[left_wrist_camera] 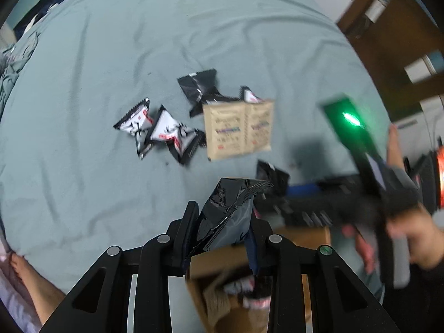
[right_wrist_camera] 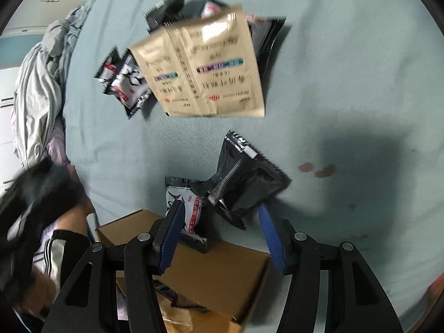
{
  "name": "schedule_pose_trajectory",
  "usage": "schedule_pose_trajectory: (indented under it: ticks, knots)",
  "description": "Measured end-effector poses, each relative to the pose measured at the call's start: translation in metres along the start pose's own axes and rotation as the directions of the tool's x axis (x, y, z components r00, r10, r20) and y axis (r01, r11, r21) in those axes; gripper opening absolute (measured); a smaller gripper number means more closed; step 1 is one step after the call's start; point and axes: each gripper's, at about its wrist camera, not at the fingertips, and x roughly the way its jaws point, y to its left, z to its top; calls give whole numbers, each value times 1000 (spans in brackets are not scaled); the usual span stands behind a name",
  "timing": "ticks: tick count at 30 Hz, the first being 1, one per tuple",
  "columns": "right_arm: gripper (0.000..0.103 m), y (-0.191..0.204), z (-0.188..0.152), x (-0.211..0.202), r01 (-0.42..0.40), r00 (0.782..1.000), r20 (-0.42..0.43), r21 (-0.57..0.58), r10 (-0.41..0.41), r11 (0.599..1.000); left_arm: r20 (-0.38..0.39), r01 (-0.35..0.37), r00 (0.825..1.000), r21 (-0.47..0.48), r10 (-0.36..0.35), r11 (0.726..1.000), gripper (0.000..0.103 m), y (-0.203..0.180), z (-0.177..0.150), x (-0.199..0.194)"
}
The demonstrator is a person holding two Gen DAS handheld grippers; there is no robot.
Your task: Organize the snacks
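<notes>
Left gripper point(left_wrist_camera: 222, 230) clamped on crinkled glossy black foil snack packet point(left_wrist_camera: 230, 216), held above open brown cardboard box point(left_wrist_camera: 219, 260) at near edge of teal bedsheet point(left_wrist_camera: 97, 83)

Right gripper point(right_wrist_camera: 222, 222) jaws apart, nothing pinched; black-and-white packet point(right_wrist_camera: 191, 211) and black packet point(right_wrist_camera: 247, 183) lay just past tips, beside box corner

Risks:
- left grip only on packet's lower edge; slick foil could slip, land outside box
- right jaws could catch both overlapping packets at once
- tan paper sachet point(right_wrist_camera: 205, 66) covered more packets, easy to miss
</notes>
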Motion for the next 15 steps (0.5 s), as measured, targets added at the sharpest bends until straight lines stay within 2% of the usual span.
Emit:
schedule_pose_trajectory:
  ticks: [4, 7, 8, 9, 12, 15]
  knots:
    - [54, 3, 14, 13, 42, 999, -6, 15, -42, 999, -14, 13, 1000, 74, -12, 997, 30, -7, -21, -11]
    - [54, 17, 20, 12, 87, 996, 35, -35, -86, 996, -36, 17, 999, 104, -13, 994, 30, -11, -47, -16]
    - [47, 22, 21, 9, 105, 993, 60, -70, -101, 992, -47, 11, 999, 111, -6, 994, 30, -14, -51, -15]
    - [25, 27, 22, 6, 136, 988, 95, -114, -126, 984, -57, 5, 998, 118, 1, 993, 30, -15, -55, -13]
    - [25, 34, 18, -1, 218, 972, 133, -189, -195, 958, -78, -4, 997, 120, 13, 993, 30, -17, -66, -12]
    - [25, 34, 7, -18, 251, 958, 190, -204, -213, 946, -109, 53, 993, 70, -45, 996, 30, -15, -75, -17]
